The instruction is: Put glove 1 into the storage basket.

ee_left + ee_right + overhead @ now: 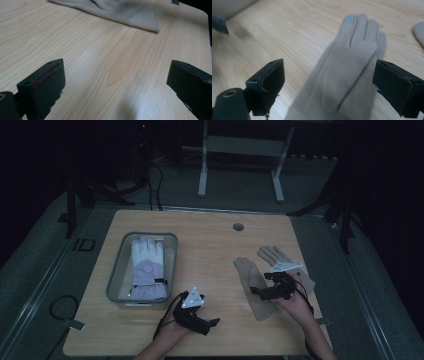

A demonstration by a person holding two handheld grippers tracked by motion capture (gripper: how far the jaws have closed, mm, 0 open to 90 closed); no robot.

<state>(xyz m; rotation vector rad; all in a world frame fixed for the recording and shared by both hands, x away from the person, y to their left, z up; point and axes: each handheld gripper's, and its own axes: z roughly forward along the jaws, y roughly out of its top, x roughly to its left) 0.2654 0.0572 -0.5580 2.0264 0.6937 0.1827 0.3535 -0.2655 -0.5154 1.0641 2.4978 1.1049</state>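
While the left tongs [115, 82] gape empty, the right tongs [329, 82] straddle the beige glove [342, 75], wide open.

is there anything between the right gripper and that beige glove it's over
Nothing visible. In the right gripper view the right gripper has its jaws wide open on either side of the beige glove, which lies flat on the table with nothing on top of it. The second beige glove lies off to the side.

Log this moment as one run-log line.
left gripper: open, empty, over bare table | right gripper: open above beige glove, not gripping | white glove: in tray
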